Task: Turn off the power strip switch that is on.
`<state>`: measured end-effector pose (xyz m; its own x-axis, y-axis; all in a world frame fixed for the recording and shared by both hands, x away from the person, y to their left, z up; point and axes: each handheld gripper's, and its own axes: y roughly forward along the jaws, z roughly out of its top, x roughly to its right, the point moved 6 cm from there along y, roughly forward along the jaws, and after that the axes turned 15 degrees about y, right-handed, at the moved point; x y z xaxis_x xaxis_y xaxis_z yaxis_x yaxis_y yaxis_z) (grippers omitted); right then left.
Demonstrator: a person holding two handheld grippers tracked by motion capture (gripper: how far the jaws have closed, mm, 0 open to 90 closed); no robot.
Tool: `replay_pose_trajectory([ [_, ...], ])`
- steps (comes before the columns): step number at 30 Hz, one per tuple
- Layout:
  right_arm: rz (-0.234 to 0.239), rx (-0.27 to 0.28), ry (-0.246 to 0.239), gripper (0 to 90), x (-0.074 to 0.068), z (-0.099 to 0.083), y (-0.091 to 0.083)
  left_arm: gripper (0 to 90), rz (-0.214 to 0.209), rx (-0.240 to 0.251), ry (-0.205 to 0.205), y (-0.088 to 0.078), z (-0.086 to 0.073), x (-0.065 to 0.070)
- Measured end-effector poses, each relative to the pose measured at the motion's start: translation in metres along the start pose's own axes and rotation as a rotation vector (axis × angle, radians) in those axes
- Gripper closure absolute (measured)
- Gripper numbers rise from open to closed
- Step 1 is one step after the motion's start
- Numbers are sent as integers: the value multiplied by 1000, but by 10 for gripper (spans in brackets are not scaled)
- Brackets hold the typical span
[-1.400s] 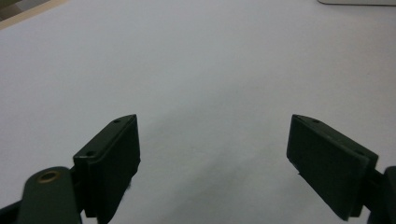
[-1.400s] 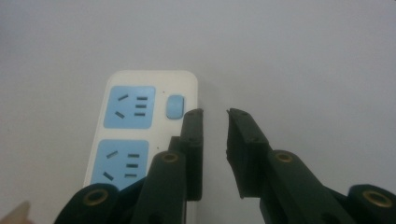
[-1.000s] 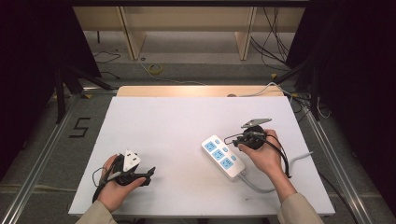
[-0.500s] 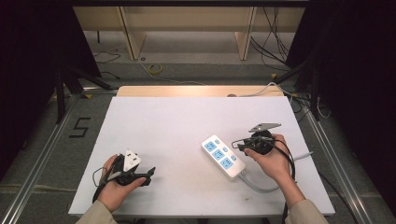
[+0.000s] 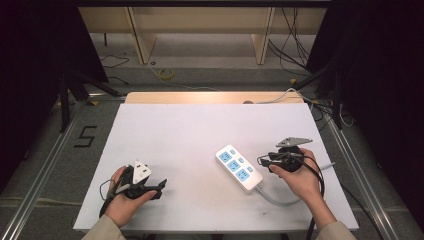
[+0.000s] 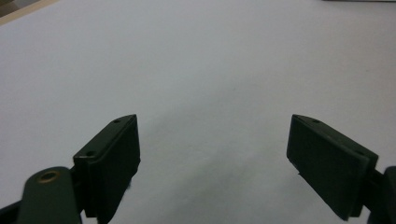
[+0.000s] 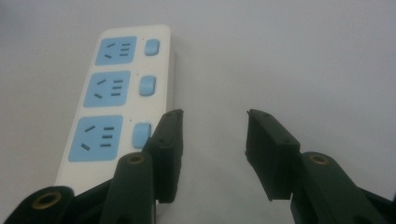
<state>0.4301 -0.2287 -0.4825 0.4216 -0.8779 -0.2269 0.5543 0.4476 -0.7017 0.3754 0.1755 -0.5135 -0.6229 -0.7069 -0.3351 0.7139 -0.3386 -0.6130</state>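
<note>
The worktop [image 5: 200,130] lies bare across its whole far half and down the middle, so either hand could sweep there freely. The one obstacle is the white power strip [image 5: 238,168], lying slantwise right of centre (its grey cable [image 5: 280,199] trails toward the near edge), just beside the right gripper [image 5: 264,161]. Ahead of the left gripper [image 5: 161,186] is only flat surface.

text: "5" | on: floor [image 5: 55,150] — left of table [image 5: 200,125]
</note>
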Motion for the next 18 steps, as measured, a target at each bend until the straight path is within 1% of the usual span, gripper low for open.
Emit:
replay_pose_trajectory([
  [7,5,15,-7,528,5,-9,-6,172,1,-2,-1,0,0,0],
  [14,9,34,-17,518,8,-19,-10,172,0,-4,-3,0,-1,0],
  [18,11,52,-1,496,11,-25,-13,172,-1,-7,1,1,-1,0],
])
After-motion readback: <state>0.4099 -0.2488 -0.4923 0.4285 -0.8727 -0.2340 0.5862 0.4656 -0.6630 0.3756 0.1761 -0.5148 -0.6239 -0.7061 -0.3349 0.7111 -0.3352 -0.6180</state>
